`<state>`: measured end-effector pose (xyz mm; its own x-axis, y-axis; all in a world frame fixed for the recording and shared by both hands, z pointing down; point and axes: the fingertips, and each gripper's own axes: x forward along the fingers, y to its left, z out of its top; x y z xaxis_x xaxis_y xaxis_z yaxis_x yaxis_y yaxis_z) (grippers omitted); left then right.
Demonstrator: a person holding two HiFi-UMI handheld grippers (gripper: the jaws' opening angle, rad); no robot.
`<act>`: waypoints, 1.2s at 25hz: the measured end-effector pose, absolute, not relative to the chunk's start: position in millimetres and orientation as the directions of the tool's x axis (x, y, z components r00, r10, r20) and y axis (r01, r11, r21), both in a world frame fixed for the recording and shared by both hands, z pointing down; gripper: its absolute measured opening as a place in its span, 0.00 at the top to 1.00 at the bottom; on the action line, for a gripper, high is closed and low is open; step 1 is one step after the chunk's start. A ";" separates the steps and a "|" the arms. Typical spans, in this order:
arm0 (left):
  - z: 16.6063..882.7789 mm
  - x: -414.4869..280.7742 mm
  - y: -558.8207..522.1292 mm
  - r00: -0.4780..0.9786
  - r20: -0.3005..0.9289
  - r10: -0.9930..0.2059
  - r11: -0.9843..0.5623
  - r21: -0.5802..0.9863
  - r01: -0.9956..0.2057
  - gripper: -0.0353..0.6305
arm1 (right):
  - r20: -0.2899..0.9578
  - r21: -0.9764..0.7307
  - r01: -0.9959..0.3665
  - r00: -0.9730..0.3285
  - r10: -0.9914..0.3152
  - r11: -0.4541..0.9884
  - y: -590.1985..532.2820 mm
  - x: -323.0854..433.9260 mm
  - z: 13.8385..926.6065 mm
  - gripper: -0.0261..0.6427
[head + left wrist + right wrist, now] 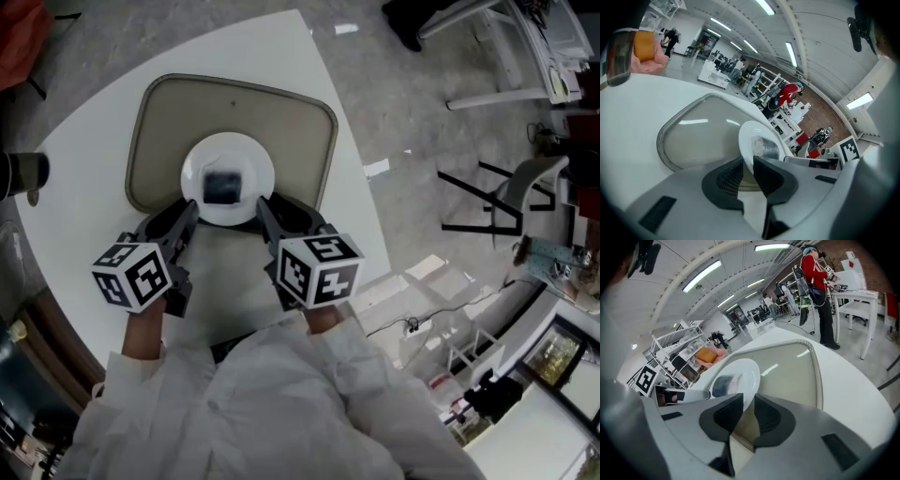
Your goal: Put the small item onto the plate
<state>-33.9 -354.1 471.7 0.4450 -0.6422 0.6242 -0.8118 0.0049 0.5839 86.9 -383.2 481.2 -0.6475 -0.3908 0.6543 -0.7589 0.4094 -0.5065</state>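
A white plate (251,157) rests on a beige tray (300,122) on the white table. A small dark, shiny item (222,187) lies in the middle of the plate. My left gripper (190,209) is shut on the plate's near-left rim. My right gripper (264,207) is shut on its near-right rim. In the left gripper view the plate (746,138) stands edge-on between the jaws of the left gripper (747,164), with the item (766,148) behind. The right gripper view shows the plate (745,369) pinched by the right gripper (749,401), and the item (723,383) on it.
A dark cup (21,173) stands at the table's left edge. The rounded table edge (361,187) runs close to the tray's right side, and a black-framed chair (506,197) stands on the floor beyond. People stand far off in the background (813,277).
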 end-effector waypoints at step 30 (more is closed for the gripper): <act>493.2 -49.6 -383.4 0.352 0.716 -0.603 0.034 0.464 -0.885 0.85 | 0.712 -0.446 -0.779 -0.607 -0.352 0.440 -413.6 69.8 499.5 0.85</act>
<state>-49.6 -383.4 493.2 0.3518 -0.6032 0.7158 -0.8852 0.0344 0.4640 69.8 -413.6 499.5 -0.6069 -0.3523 0.7124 -0.7793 0.4398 -0.4464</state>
